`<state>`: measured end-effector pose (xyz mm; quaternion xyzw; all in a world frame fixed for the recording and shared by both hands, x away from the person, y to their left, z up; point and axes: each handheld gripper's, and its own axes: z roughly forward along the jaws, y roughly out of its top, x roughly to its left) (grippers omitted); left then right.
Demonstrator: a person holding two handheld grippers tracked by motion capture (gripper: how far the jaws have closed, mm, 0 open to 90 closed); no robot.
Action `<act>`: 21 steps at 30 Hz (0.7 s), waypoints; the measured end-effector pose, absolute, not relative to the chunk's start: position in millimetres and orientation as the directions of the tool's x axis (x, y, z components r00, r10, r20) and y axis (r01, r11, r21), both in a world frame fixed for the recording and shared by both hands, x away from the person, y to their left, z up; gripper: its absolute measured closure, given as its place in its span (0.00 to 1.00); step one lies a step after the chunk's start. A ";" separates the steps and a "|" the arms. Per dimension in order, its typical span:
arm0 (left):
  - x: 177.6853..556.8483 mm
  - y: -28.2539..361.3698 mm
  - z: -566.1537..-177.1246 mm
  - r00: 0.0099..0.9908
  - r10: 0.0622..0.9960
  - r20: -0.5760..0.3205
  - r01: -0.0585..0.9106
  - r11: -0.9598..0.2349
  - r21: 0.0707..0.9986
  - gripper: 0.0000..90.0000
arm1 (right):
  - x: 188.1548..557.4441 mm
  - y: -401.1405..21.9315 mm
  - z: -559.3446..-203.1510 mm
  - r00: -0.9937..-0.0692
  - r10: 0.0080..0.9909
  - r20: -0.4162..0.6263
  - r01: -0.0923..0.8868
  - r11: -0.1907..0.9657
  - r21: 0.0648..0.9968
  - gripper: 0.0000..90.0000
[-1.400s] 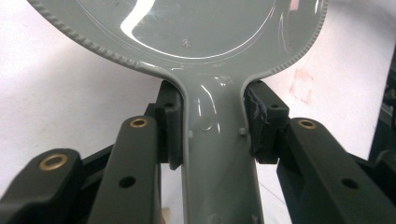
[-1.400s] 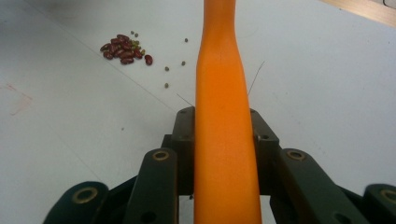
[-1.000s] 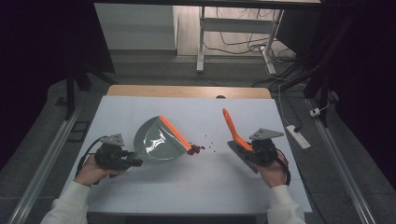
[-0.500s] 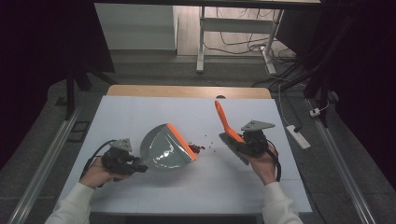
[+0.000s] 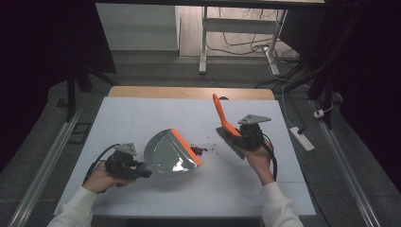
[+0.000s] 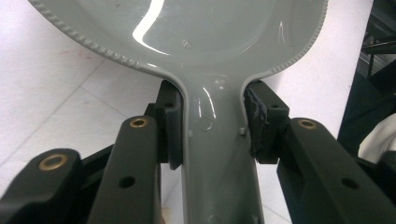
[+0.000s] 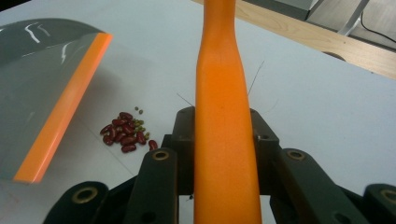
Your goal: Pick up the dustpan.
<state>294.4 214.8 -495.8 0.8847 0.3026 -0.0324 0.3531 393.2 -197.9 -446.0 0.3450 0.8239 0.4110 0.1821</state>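
Note:
A grey dustpan [image 5: 168,153] with an orange lip [image 5: 185,146] lies on the white table, mouth toward the right. My left gripper [image 5: 142,171] is shut on the dustpan's handle [image 6: 217,154], a pad pressed to each side. A small heap of red beans [image 5: 201,151] with a few green ones lies just off the orange lip [image 7: 63,109]; the beans [image 7: 126,133] are loose on the table. My right gripper [image 5: 236,137] is shut on the orange handle of a brush [image 5: 220,115]. That handle [image 7: 224,126] rises between the jaws, and the dark brush head [image 5: 231,142] hangs to the right of the beans.
The table [image 5: 142,113] is white with a wooden strip [image 5: 189,92] along its far edge. Metal rails [image 5: 42,165] run along both sides. A white power strip [image 5: 301,138] lies on the floor at the right, and desk legs with cables [image 5: 203,42] stand beyond.
My right gripper has carried the brush leftward toward the beans. The dustpan has tipped from standing on edge to lying flatter, its lip now beside the beans.

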 end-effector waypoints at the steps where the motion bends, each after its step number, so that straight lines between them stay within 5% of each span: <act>1: 293.3 213.5 -496.0 0.817 0.508 -0.272 0.556 -0.571 0.604 0.69 | 395.0 -197.5 -447.4 -0.693 0.721 -0.017 0.422 0.424 0.801 0.78; 21: 294.8 210.9 -505.5 0.775 0.543 -0.324 0.622 -0.561 0.547 0.68 | 425.3 -182.3 -462.5 -0.680 0.732 -0.025 0.420 0.418 0.806 0.78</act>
